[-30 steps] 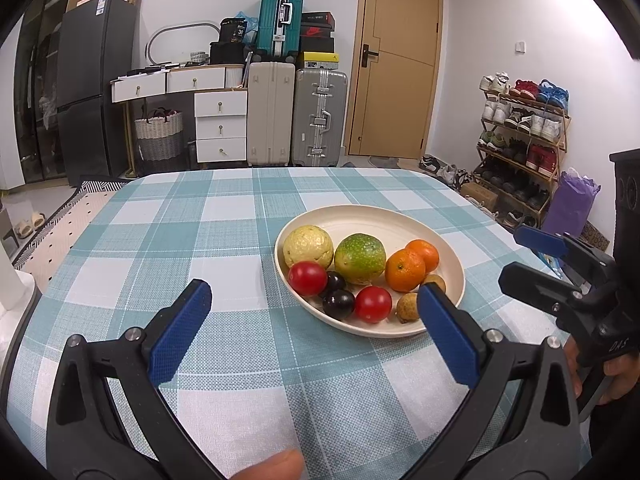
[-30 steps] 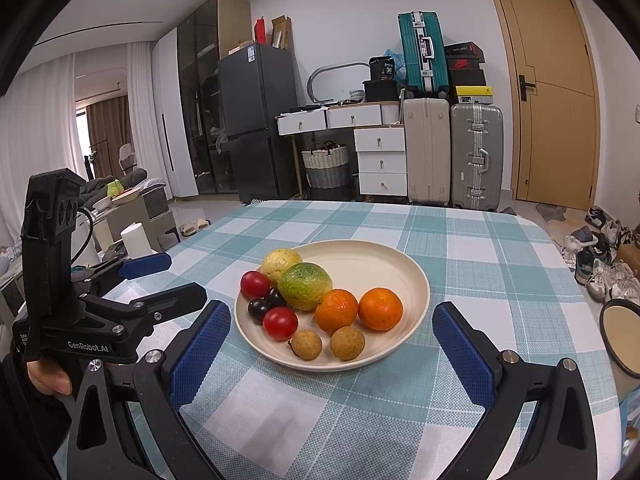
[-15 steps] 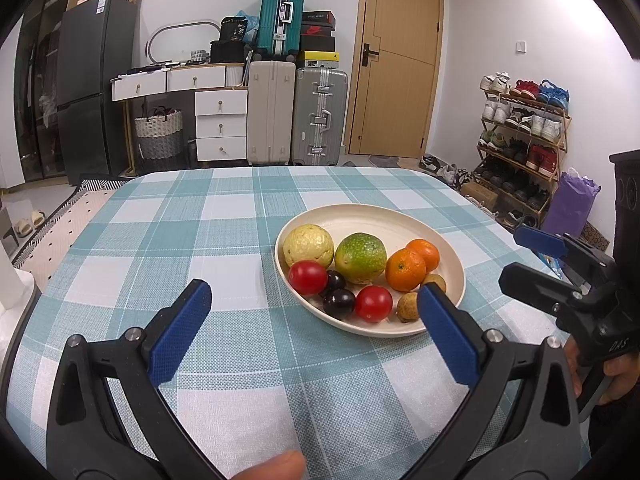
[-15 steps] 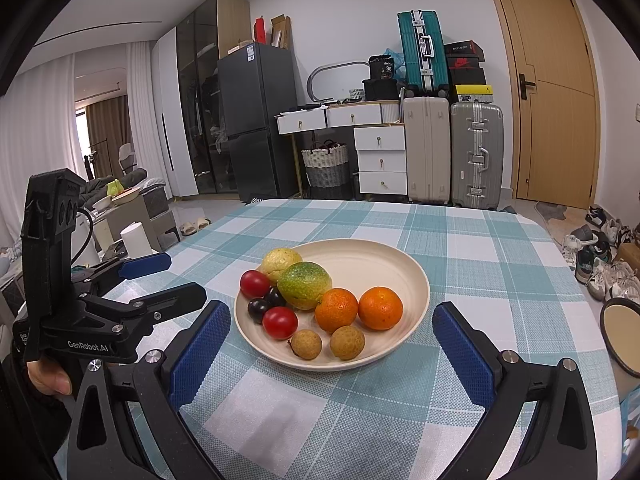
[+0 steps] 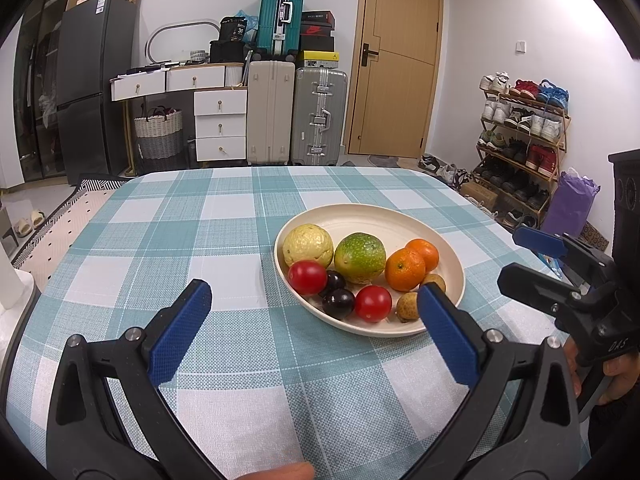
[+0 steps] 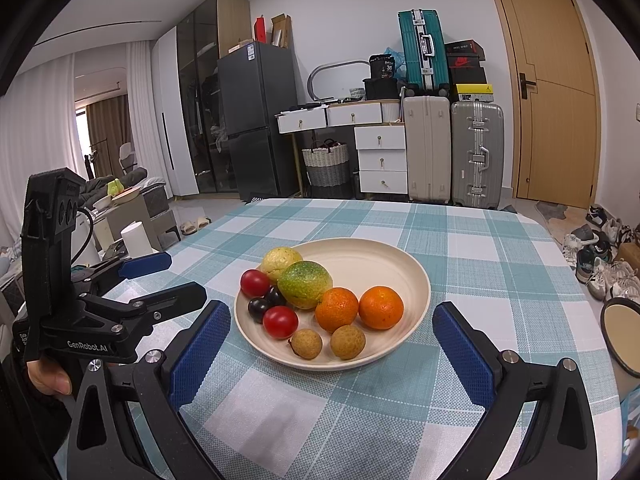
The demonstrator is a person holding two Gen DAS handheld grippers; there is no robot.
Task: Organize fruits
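Note:
A cream plate (image 5: 404,218) (image 6: 400,264) on the checked tablecloth holds a yellow fruit (image 5: 307,245), a green fruit (image 5: 359,257), two oranges (image 6: 380,306), two red tomatoes (image 6: 281,321), two dark grapes (image 5: 338,303) and two brown longans (image 6: 347,341). My left gripper (image 5: 312,312) is open and empty, just in front of the plate's near-left side. My right gripper (image 6: 332,336) is open and empty, its fingers wide on either side of the plate's near edge. Each gripper shows in the other's view: the right one (image 5: 532,256), the left one (image 6: 160,276).
The table (image 5: 160,240) is covered by a teal and white checked cloth. Suitcases (image 5: 318,114), white drawers (image 5: 220,120) and a fridge (image 5: 92,88) stand behind it. A shoe rack (image 5: 520,128) is at the right. A round mirror (image 6: 624,340) lies at the table's right edge.

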